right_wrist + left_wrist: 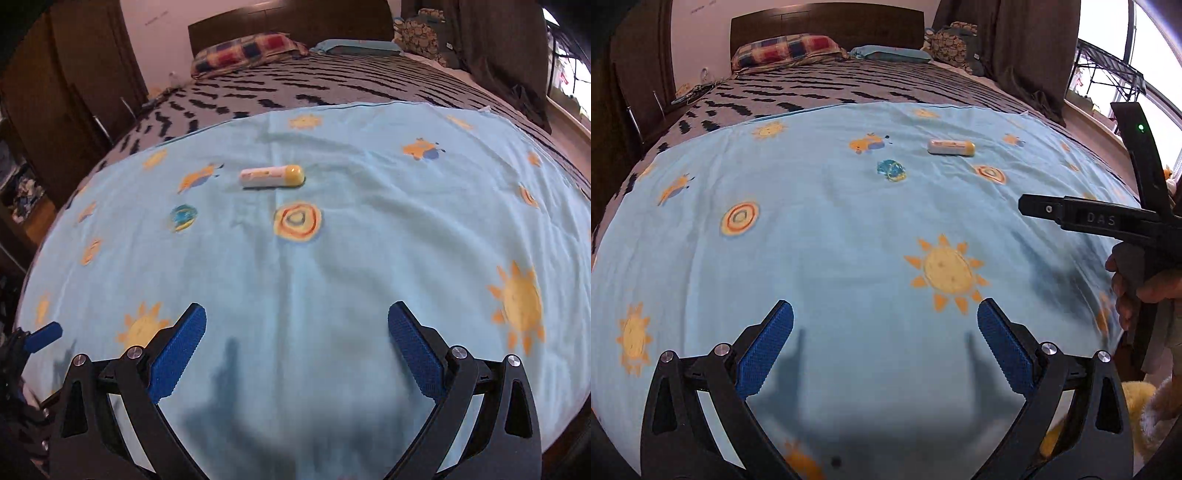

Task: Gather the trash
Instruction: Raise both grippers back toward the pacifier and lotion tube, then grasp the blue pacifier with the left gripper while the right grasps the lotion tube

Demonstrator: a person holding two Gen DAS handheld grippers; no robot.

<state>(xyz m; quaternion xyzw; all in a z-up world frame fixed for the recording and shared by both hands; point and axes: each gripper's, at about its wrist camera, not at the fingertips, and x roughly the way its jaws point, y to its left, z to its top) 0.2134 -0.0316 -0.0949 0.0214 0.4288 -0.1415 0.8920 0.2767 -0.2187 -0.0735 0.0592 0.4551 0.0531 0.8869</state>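
A white tube with a yellow cap (951, 147) lies on its side on the light blue sun-print sheet (831, 240); it also shows in the right wrist view (272, 177). A small crumpled blue and yellow wrapper (891, 170) lies just in front and left of it, and shows in the right wrist view (183, 218). My left gripper (885, 323) is open and empty, low over the near part of the sheet. My right gripper (297, 325) is open and empty, also well short of both items. The right tool's black body (1089, 218) reaches in at the right of the left view.
The sheet (332, 277) covers the foot of a bed with a grey zigzag cover (831, 85). Pillows (786, 50) and a headboard are at the far end. A dark wardrobe (66, 92) stands left, curtains (1027, 48) right. A yellow plush thing (1137, 402) sits at lower right.
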